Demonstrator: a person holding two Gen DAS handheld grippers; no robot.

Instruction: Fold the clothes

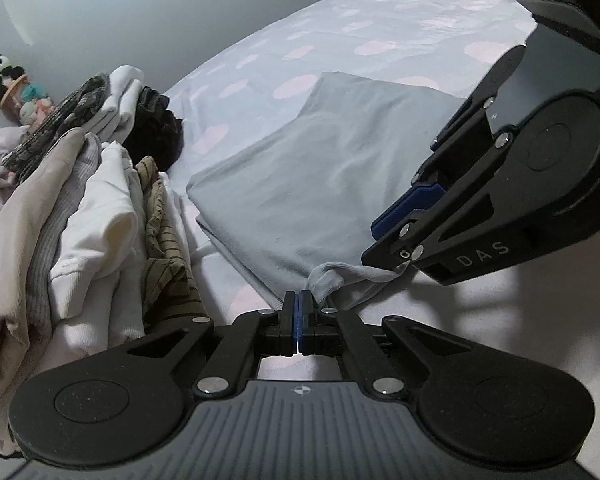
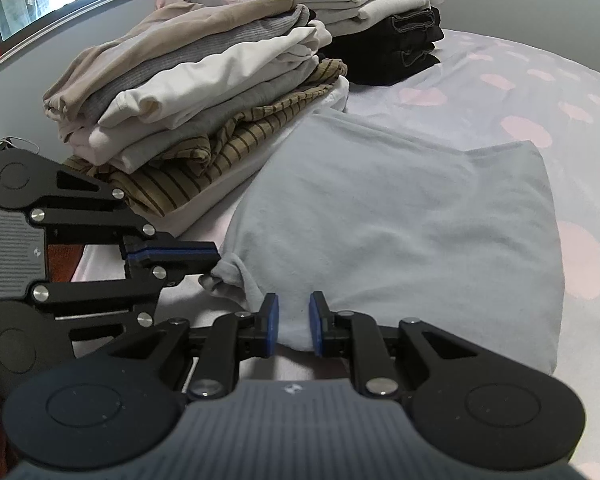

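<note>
Left gripper point(image 1: 298, 300) is clamped on a bunched corner of the folded pale-blue cotton garment point(image 2: 400, 216) lying on the pink-spotted bedsheet point(image 2: 540, 92). Right gripper point(image 2: 293, 320) stands narrowly parted around the garment's near edge.

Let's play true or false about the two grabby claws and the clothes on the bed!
1. The left gripper is shut on a bunched corner of the pale blue-grey folded garment. True.
2. The right gripper is squeezed completely shut. False: its blue-padded jaws stand apart, with the garment's edge between them.
3. The olive striped top sits at the very top of the nearer clothes stack. False: it lies near the bottom, under white and beige pieces.
4. The bedsheet with pink spots lies under the garment. True.
</note>
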